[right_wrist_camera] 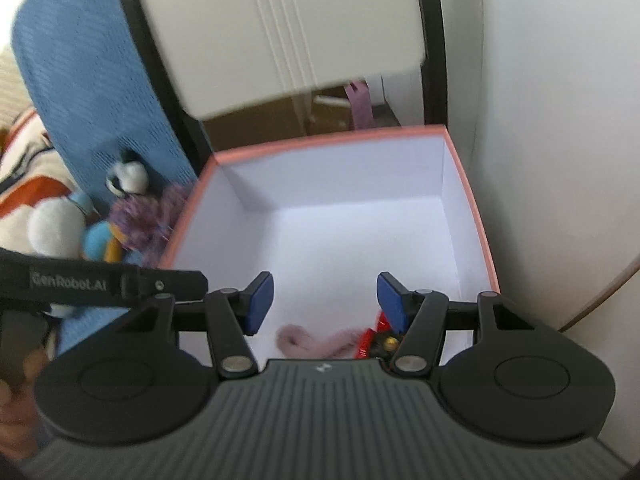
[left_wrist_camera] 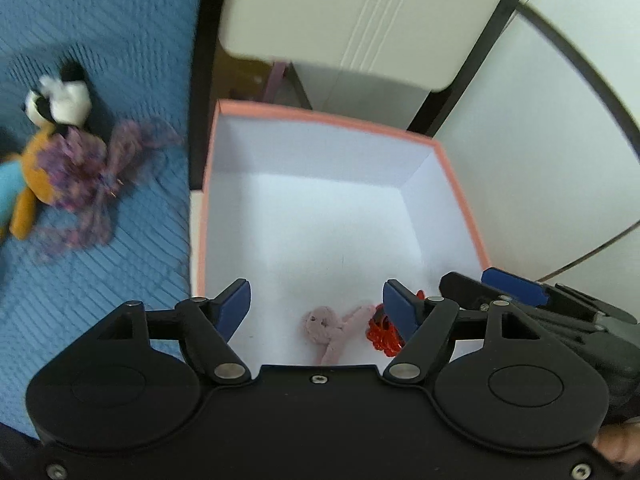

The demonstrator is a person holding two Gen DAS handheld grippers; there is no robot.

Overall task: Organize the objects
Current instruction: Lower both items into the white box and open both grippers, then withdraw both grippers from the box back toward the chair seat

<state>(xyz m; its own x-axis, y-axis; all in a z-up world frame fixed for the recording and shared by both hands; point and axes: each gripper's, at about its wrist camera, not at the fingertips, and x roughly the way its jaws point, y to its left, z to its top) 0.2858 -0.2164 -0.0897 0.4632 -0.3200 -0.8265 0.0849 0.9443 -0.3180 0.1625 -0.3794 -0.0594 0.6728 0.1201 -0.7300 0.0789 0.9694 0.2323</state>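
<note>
Open box (left_wrist_camera: pixel 208 208) right of bedspread (left_wrist_camera: pixel 100 20); plush toy (left_wrist_camera: pixel 332 332) and beaded trinket (left_wrist_camera: pixel 380 334) touching inside, near wall. Toys (left_wrist_camera: pixel 52 140) on bedspread, left of box.

White box (left_wrist_camera: pixel 320 216) with pink rim; ribbed blue blanket (left_wrist_camera: pixel 100 40) beside it.

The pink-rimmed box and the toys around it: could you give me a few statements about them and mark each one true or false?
1. The box holds a small pink plush toy and a red trinket. True.
2. The left gripper is clamped on the pink toy. False: its jaws stand open over the box, nothing between them.
3. A purple yarn piece lies on the blue blanket outside the box. True.
4. The box has its lid on. False: it is open at the top.
5. The right gripper is empty. True.
</note>
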